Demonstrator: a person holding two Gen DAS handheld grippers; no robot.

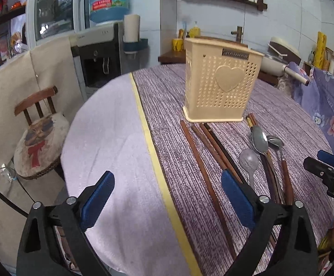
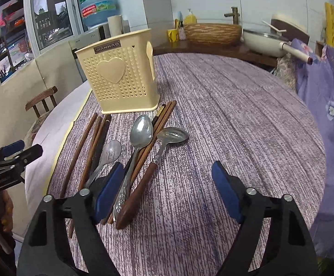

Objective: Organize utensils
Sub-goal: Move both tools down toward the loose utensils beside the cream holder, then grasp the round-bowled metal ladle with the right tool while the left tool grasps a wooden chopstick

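Observation:
A cream perforated utensil holder [image 1: 219,85] [image 2: 118,76] with a heart on its side stands upright on the round table. In front of it lie several brown chopsticks [image 1: 203,161] [image 2: 82,147], a large metal spoon [image 2: 141,131], a small grey spoon [image 2: 111,151] and a wooden-handled spoon [image 2: 174,134]. My left gripper [image 1: 167,181] hovers open over the table's left part, with one chopstick running under its right finger. My right gripper [image 2: 168,170] is open too. The wooden spoon handle lies between its fingers, untouched, and its left finger is over the large spoon's handle.
A yellow tape line [image 1: 153,151] splits the pale and purple halves of the tablecloth. A wooden chair [image 1: 38,138] stands left of the table. A floral cloth [image 2: 327,105] hangs at the right edge. Behind the table are a basin [image 2: 213,33] and a white pan [image 2: 265,42].

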